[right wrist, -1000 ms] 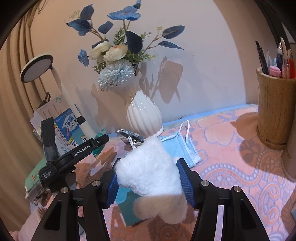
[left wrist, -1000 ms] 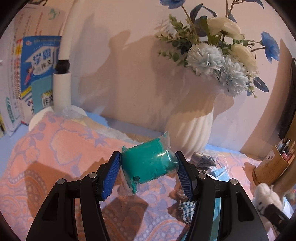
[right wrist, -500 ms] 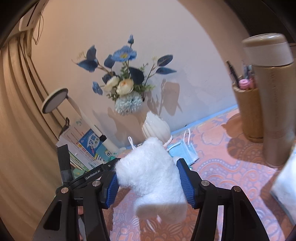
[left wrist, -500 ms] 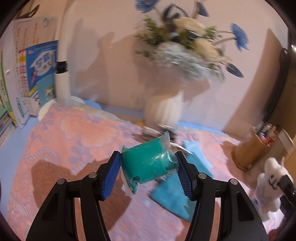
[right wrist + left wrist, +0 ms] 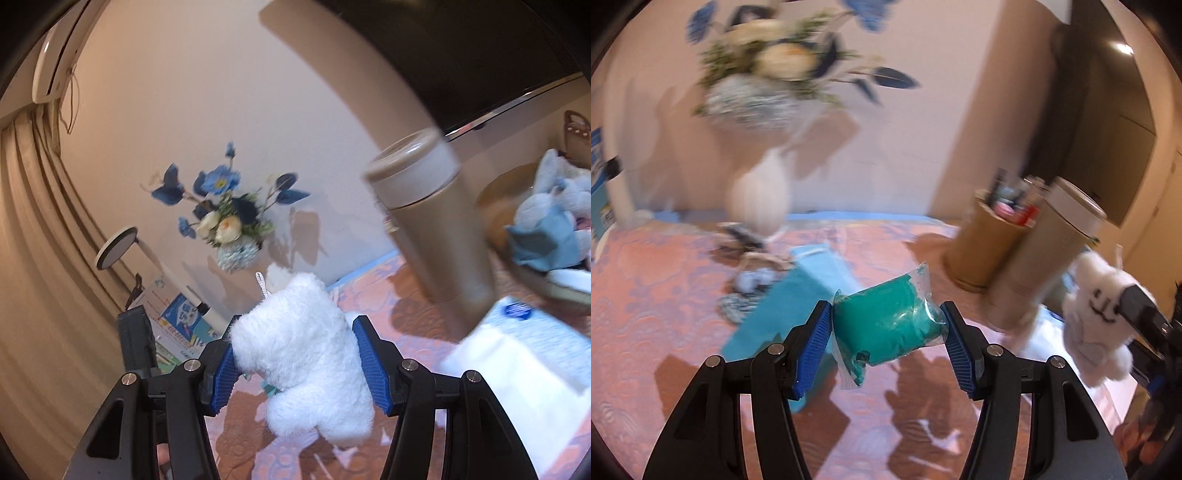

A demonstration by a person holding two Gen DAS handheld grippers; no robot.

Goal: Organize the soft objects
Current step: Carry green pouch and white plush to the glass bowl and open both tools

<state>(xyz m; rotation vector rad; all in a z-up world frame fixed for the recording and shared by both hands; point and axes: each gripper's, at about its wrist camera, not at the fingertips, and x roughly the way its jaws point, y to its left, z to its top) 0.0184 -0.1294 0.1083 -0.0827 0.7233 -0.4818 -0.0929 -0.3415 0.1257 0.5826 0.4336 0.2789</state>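
Carrying: two soft things at once, one clamped in each of my grippers, both lifted clear above the pink patterned cloth.
Left gripper: my blue pads pinch a teal roll sealed in clear plastic; it sits tilted, and a loose corner of wrap hangs below the fingers.
Right gripper: my fingers squeeze a white plush toy across its body, its legs dangling under the pads and its white hang loop poking up.
Risk, flask: a tall tan flask stands near my right side, just beside a pen holder. I judge a careless sweep could clip it and tip it onto the cloth.
Risk, slip: the plastic wrap looks slick, and the roll is held off-centre, so I think it could slide out if I swing hard.
Risk, plush: fur compresses, so my grip may be holding pile more than body; a jolt could let it rotate or drop.
Risk, blur: both views smear, so I cannot judge clearances finely.
Look of the roll: bright teal, squashed slightly, wrap crinkled and shiny.
Look of the plush: fluffy white, with a stitched smiling face visible in the left wrist view.
Possible destination: a tan bowl at far right already holds a grey-blue plush; I judge that is where soft things go.
Elsewhere: a white vase with blue flowers, a blue face mask and a teal cloth lie behind.
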